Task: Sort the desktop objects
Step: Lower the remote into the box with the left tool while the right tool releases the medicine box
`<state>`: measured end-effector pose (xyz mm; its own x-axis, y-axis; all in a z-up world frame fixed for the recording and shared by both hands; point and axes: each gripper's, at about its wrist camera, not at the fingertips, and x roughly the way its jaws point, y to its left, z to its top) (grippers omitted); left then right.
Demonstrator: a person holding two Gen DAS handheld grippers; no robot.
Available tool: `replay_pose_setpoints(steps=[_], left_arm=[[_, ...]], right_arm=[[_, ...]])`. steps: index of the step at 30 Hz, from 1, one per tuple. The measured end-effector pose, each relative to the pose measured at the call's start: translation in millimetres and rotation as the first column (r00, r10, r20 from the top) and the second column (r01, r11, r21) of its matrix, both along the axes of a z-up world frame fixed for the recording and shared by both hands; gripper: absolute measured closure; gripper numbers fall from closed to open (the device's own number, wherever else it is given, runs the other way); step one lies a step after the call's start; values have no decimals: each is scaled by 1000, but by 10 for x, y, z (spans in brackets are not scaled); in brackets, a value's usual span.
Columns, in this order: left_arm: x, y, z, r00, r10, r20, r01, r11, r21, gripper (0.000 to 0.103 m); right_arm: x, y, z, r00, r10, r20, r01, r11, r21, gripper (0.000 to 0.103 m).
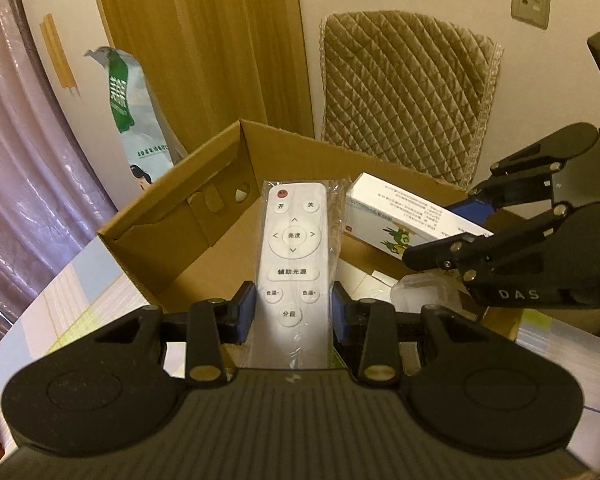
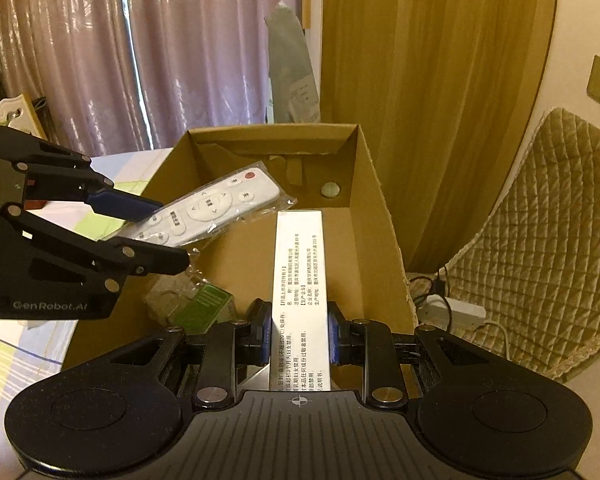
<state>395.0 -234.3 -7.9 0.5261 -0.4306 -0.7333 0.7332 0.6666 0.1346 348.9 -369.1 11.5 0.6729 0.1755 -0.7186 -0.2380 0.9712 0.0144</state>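
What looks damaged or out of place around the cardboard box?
The cardboard box has a ragged, torn top edge on its right wall. Otherwise nothing stands out: the left gripper holds the bagged remote and the right gripper holds the white carton over the box.

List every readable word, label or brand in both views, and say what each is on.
"开", "关", "亮度", "辅助光源", "分段": buttons on the white remote held by the left gripper.
"DAS": body of the right gripper.
"GenRobot.AI": body of the left gripper, in the right wrist view.
"生产企业": white box; its remaining small print is too blurred to read.
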Motion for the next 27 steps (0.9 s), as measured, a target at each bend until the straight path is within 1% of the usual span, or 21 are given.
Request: replay_pose_setpoints(steps=[9, 24, 27], left_arm=[[72, -63, -111, 1000, 6, -21, -5, 1000, 23, 69], [4, 77, -4, 1000, 23, -2, -23, 1000, -6, 67], [-16, 123, 26, 999, 32, 1, -32, 999, -13, 64]], right_arm=[[114, 15, -113, 1000, -2, -18, 2, 1000, 7, 78], [185, 108, -184, 999, 10, -36, -10, 1000, -1, 77], [189, 149, -188, 999, 23, -43, -24, 1000, -13, 77]])
